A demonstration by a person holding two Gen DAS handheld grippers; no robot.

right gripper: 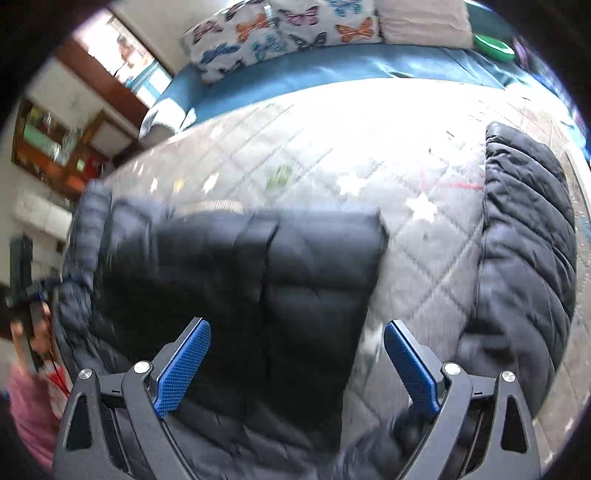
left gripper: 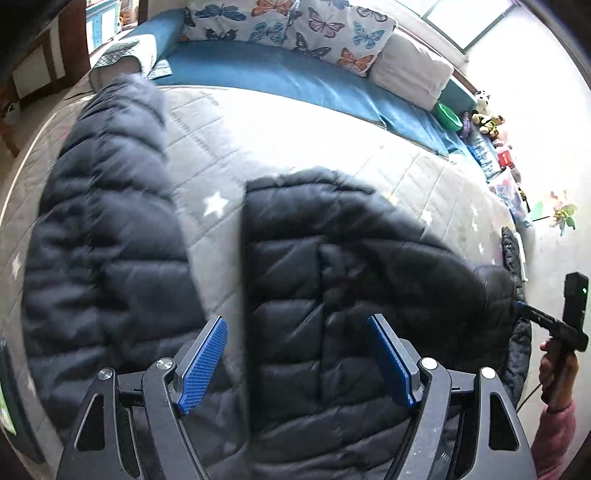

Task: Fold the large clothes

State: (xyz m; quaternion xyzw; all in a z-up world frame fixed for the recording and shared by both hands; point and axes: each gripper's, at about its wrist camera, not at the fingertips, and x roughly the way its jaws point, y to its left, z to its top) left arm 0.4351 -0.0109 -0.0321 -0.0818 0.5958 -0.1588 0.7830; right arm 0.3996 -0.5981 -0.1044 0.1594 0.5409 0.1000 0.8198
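A dark navy quilted puffer jacket (left gripper: pixel 332 277) lies on a grey quilted bedspread (left gripper: pixel 295 140). In the left wrist view its body is in the middle and one sleeve (left gripper: pixel 107 229) stretches away at the left. My left gripper (left gripper: pixel 297 325) is open and empty just above the jacket's body. In the right wrist view the jacket's body (right gripper: pixel 258 277) is in the middle and the other sleeve (right gripper: pixel 524 240) lies at the right. My right gripper (right gripper: pixel 297 328) is open and empty above the body's right edge. The right gripper also shows at the right edge of the left wrist view (left gripper: pixel 554 325).
A blue sheet (left gripper: pixel 295 74) and butterfly-print pillows (left gripper: pixel 295 26) lie at the bed's far side, with a white pillow (left gripper: pixel 410 70) beside them. A green bowl (left gripper: pixel 448 116) and toys (left gripper: pixel 487 122) sit at the far right. Wooden furniture (right gripper: pixel 55 147) stands to the left.
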